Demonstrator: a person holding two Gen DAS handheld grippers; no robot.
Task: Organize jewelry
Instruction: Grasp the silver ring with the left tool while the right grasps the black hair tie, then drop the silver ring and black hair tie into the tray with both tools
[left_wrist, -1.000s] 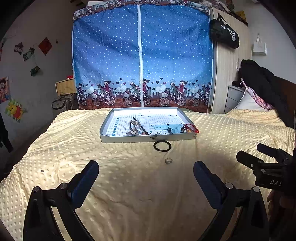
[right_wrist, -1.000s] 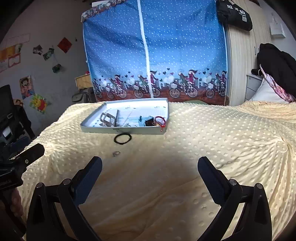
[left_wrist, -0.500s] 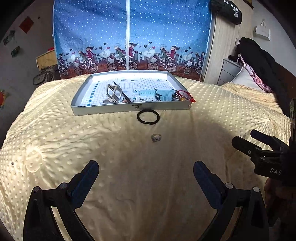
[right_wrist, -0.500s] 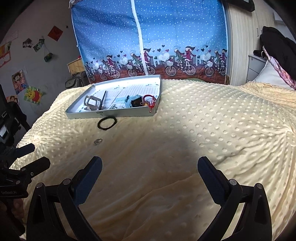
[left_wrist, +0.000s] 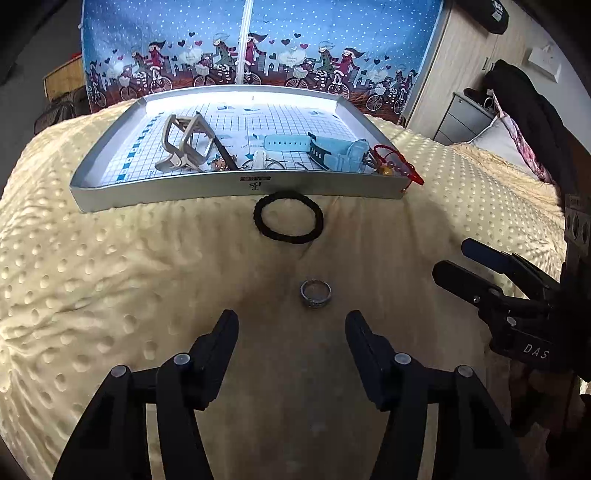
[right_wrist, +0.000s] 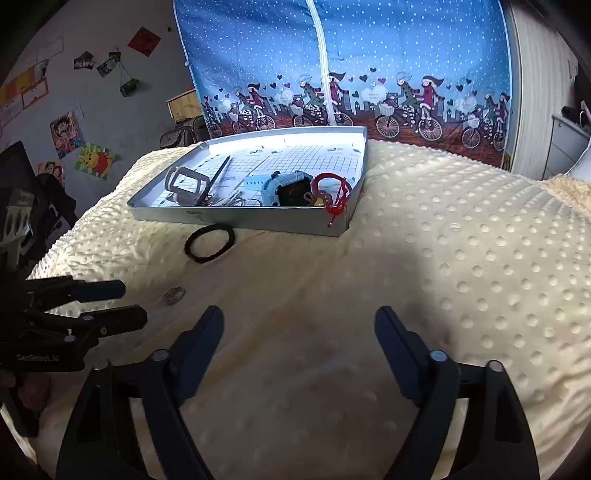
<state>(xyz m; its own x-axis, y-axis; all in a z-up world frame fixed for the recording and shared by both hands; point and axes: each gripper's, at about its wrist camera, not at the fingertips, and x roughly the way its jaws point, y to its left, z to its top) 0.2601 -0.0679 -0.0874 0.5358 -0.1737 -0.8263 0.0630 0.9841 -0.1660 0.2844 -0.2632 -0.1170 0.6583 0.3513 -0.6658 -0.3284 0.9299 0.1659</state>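
A silver ring (left_wrist: 315, 292) (right_wrist: 174, 295) lies on the cream bedspread just beyond my left gripper (left_wrist: 291, 325), which is open with nothing between its fingers. A black hair tie (left_wrist: 288, 221) (right_wrist: 209, 243) rests against the front wall of a silver tray (left_wrist: 236, 190) (right_wrist: 236, 218). The tray holds a grey clip (left_wrist: 184, 144), a blue watch (left_wrist: 332, 151) (right_wrist: 284, 188), a red bracelet (left_wrist: 397, 162) (right_wrist: 334, 192) and small trinkets. My right gripper (right_wrist: 299, 325) is open over bare bedspread, right of the ring.
A blue zip-up fabric wardrobe (right_wrist: 343, 66) stands behind the bed. A wooden closet (left_wrist: 465, 74), drawers (left_wrist: 461, 122), dark clothes and a pillow are at the right. Posters (right_wrist: 66, 129) hang on the left wall.
Both grippers moved forward and down toward the ring and tray. The left gripper's fingers have narrowed but stay open, now just short of the ring.
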